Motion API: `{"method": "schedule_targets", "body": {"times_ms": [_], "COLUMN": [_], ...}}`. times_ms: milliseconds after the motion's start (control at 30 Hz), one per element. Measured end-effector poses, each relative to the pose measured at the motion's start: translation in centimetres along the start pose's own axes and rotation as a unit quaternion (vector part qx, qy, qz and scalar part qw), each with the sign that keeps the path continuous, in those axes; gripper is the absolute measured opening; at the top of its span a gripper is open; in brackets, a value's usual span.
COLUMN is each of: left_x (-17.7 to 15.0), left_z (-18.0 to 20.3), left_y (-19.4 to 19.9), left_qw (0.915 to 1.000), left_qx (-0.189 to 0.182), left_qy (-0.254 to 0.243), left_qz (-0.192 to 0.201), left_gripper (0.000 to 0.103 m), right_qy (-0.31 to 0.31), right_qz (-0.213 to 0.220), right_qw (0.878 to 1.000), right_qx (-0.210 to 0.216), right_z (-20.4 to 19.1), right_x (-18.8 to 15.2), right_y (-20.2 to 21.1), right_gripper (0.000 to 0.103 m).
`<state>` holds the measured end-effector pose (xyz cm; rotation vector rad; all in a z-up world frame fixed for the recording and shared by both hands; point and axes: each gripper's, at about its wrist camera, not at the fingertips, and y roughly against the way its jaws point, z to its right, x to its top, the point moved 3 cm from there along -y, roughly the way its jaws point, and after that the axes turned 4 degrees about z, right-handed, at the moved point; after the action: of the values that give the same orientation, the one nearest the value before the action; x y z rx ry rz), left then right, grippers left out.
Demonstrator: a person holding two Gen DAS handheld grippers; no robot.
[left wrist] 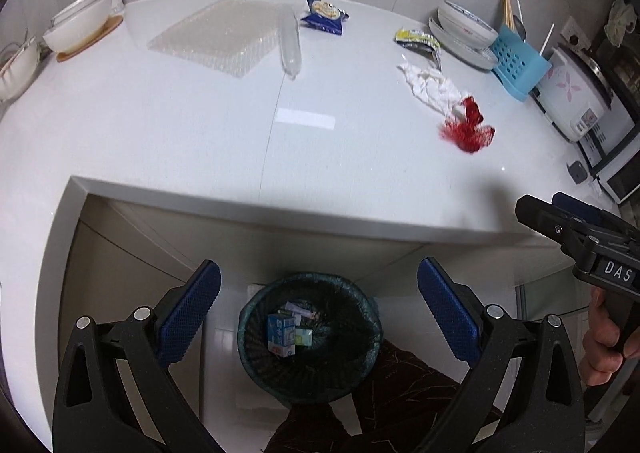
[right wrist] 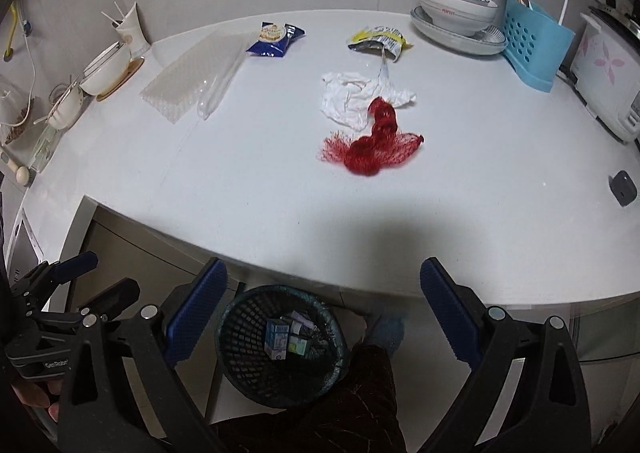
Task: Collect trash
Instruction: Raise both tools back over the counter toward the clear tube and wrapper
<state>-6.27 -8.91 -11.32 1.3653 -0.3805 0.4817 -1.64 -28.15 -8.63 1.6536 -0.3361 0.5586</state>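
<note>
Cartons [left wrist: 283,334] already lie in the bin [left wrist: 256,349] below your two grippers, left [left wrist: 318,311] and right [right wrist: 323,311], both spread wide and empty. Left on the counter [right wrist: 240,157]: red net [right wrist: 370,145], tissue [right wrist: 348,97], two wrappers, bubble wrap [right wrist: 192,81].

Lying open across the near and middle tabletop [right wrist: 240,173], with nothing standing between the front edge and the red net [right wrist: 370,145]. Crowding the right side: stacked bowls [right wrist: 456,19], blue utensil rack [right wrist: 534,45] and rice cooker [right wrist: 604,73]. Blocking the left rear: white bowl [right wrist: 106,71] and cup [right wrist: 134,33]. Lying flat farther back, low enough to pass over: bubble wrap [right wrist: 192,81], blue snack bag [right wrist: 274,37], yellow wrapper [right wrist: 380,39], tissue [right wrist: 352,97]. Gaping unobstructed below the front edge: bin [right wrist: 280,345].
</note>
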Motion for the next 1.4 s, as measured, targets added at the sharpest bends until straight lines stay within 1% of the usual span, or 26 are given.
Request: {"method": "schedule_targets", "body": {"times_ms": [200,433,667,833,967,1033,1200,1400], "left_x": [3.1,6.3,9.3,12.0,14.1,15.1,17.4,20.0], "left_z": [0.7,1.1,1.0,1.0,1.0,0.9,0.3,-1.2], "left_y": [0.3,0.0,-1.7,-2.6,-3.4,-3.7,-5.8,-9.4], "left_qw": [0.9998,0.9991,0.9990,0.9986,0.9983,0.9982,0.9982,0.9974], "left_qx": [0.000,0.004,0.010,0.016,0.022,0.025,0.035,0.047], "left_qy": [0.009,0.020,0.029,0.035,0.036,0.035,0.037,0.054], "left_qz": [0.019,0.036,0.034,0.036,0.040,0.042,0.031,0.011], "left_gripper": [0.096,0.097,0.097,0.097,0.097,0.097,0.097,0.097], "right_qy": [-0.008,-0.012,-0.011,-0.008,-0.008,-0.006,-0.008,0.002], "right_qz": [0.024,0.037,0.038,0.045,0.057,0.054,0.040,0.017], "right_qw": [1.000,0.999,0.999,0.999,0.998,0.998,0.999,1.000], "right_qx": [0.000,0.009,0.001,-0.001,0.014,0.009,0.002,-0.007], "right_z": [1.1,2.5,3.9,5.2,6.0,6.5,7.7,8.1], "right_x": [3.3,6.3,9.0,11.6,13.2,13.9,15.5,18.1], "right_y": [0.4,0.0,-1.1,-1.7,-1.9,-2.5,-4.4,-7.8], "right_gripper": [0.093,0.093,0.093,0.093,0.093,0.093,0.093,0.093]}}
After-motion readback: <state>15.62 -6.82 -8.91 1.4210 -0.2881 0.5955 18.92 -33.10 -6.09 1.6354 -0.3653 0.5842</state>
